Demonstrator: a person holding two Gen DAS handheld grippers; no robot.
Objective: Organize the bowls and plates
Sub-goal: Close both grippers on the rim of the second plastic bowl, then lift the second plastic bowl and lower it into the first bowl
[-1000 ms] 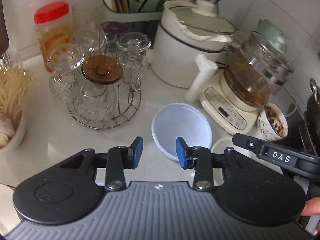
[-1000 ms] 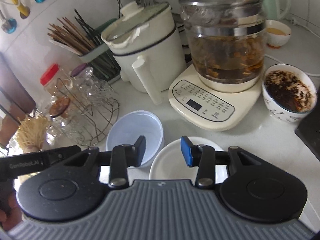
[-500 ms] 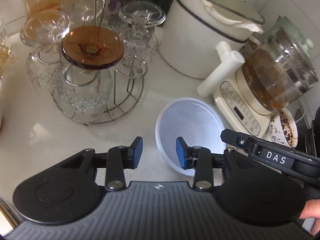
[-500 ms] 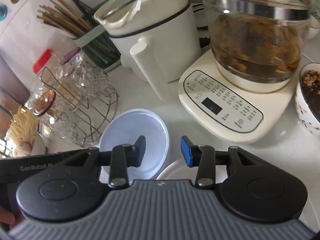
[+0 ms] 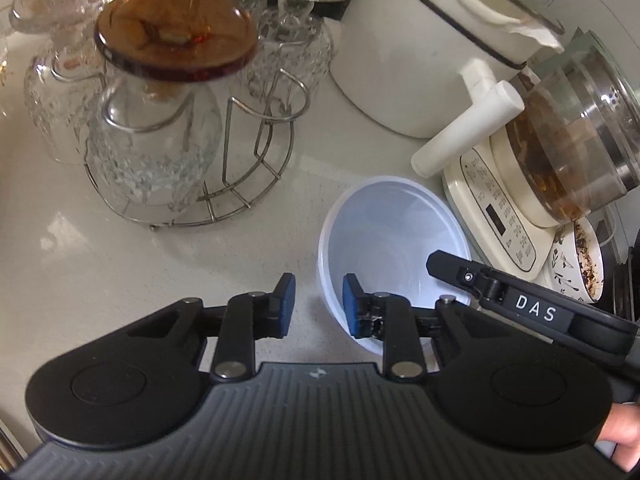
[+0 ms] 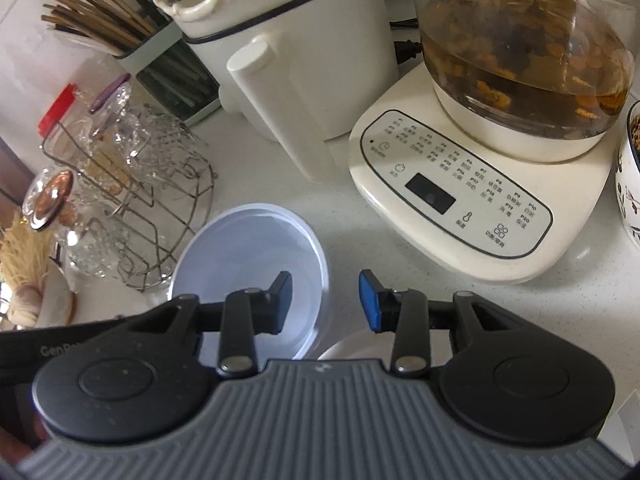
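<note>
The left tongs (image 5: 315, 304), open narrowly, straddle the near rim of the translucent white plastic bowl (image 5: 384, 232) on the tabletop (image 5: 120, 264). The right tongs (image 6: 325, 300), open wider, appear to straddle its opposite rim. Seat one pad inside before closing, avoiding the white ceramic plate (image 6: 352, 347) beneath.

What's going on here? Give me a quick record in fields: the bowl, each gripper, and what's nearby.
Bowl: pale plastic bowl, upright, empty, on the counter
Left gripper: open, straddling the bowl's near rim
Right gripper: open, one finger over the bowl
Plate: white plate, mostly hidden beside the bowl
Nearby: glass rack, kettle base
</note>
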